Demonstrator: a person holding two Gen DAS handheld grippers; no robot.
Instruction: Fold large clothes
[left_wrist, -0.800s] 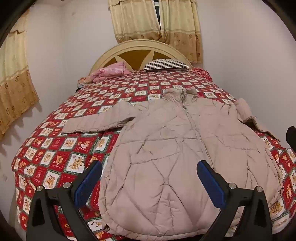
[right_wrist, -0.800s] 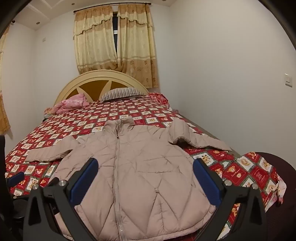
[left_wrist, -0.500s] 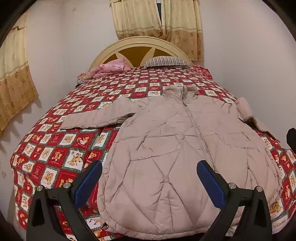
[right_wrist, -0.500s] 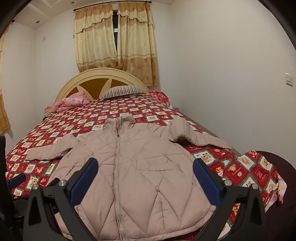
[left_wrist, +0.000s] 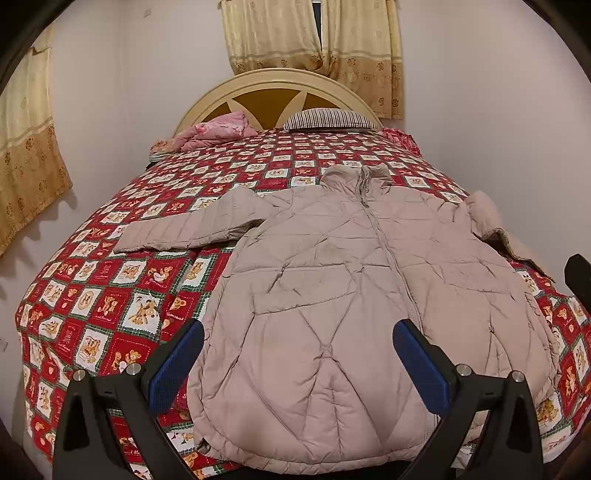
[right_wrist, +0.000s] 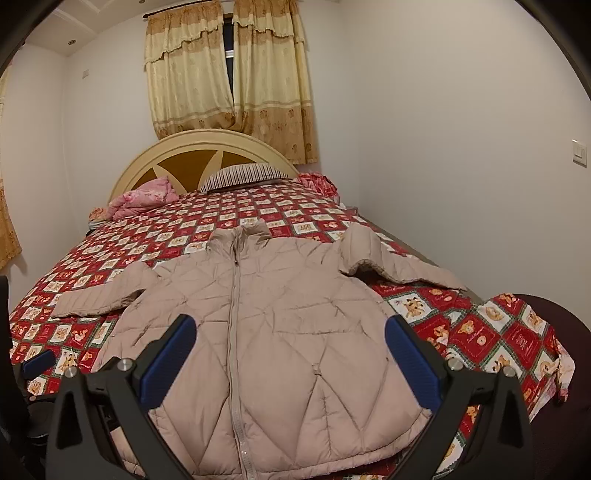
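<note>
Presently, both tools are hovering above the near hem of a beige quilted puffer jacket (left_wrist: 332, 295), which is lying face up, zipped and spread flat on a bed covered by a red teddy-bear quilt (left_wrist: 110, 295). The left gripper (left_wrist: 297, 363) is standing with its jaws fully apart and nothing between the blue pads (left_wrist: 173, 365); the jacket's lower left panel is lying just ahead of and beneath it. The right gripper (right_wrist: 290, 360) is likewise standing wide and empty, with the zipper (right_wrist: 234, 332) running away from it just left of its centre line. The left sleeve (left_wrist: 192, 225) is extending outward ahead and to the left of the left tool; the right sleeve (right_wrist: 399, 266) is extending ahead and to the right of the right tool. By judgement, folding is not yet beginning: this is the approach stage, with no fabric being held. The next move is calling for each tool to reach forward to a sleeve or side edge, close on the padded cloth, and carry it inward across the body. The thick filling is likely demanding a deep bite to avoid slipping.
</note>
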